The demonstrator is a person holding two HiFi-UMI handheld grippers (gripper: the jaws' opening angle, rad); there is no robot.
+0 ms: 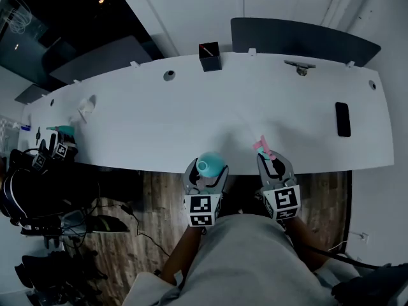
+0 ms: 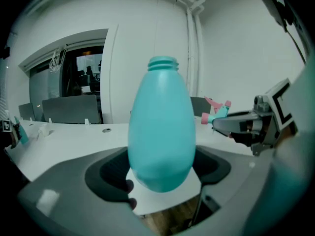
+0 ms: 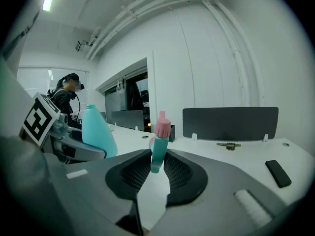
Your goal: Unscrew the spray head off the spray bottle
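Head view: both tongs sit at the near edge of the white worktop (image 1: 159, 120), around 6 o'clock in the frame.

Left tongs (image 2: 162, 173): jaws stand wide and are clamped on the lower body of the teal spray bottle (image 2: 161, 127). The bottle is upright. Its threaded neck is bare, with no head on it.

Right tongs (image 3: 152, 168): jaws are nearly together, pinching the teal stem of the spray head (image 3: 158, 144), pink cap uppermost. The head is off the bottle and apart from it, at 3 o'clock of the bottle in the head view.

Also on the worktop: a black box (image 1: 209, 57) at 12 o'clock by the far edge and a phone (image 1: 342, 118) at 3 o'clock.
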